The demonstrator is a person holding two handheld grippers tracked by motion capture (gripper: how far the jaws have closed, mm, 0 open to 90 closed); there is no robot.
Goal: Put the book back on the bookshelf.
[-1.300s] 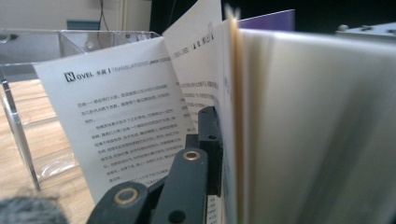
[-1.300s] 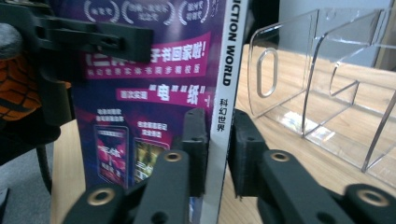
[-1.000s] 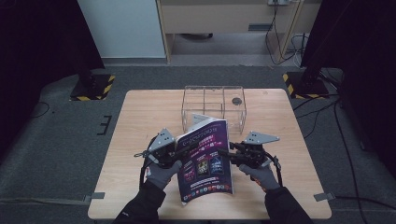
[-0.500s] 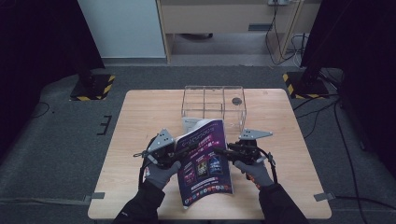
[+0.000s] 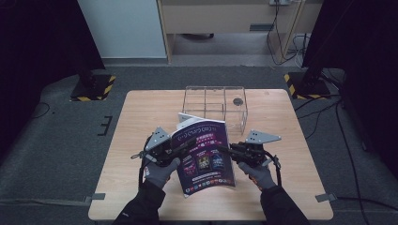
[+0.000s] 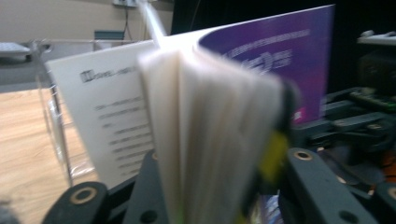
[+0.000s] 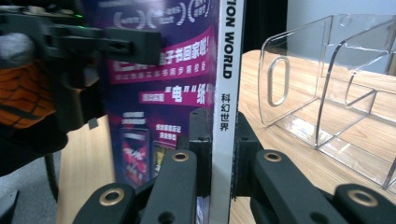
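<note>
- Purple glossy-covered magazine (image 5: 204, 154) is held above the tabletop's (image 5: 141, 112) near edge, between both tools.
- Right hand-held gripper (image 7: 223, 154) clamps its spine.
- Left hand-held gripper (image 6: 210, 186) pinches its page edges.

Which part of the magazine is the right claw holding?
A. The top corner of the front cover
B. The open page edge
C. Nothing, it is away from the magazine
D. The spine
D. In the right gripper view, the right claw has its two black jaws pressed on both sides of the white spine of the magazine, where the title is printed; the left claw is at the opposite page edge.
</note>
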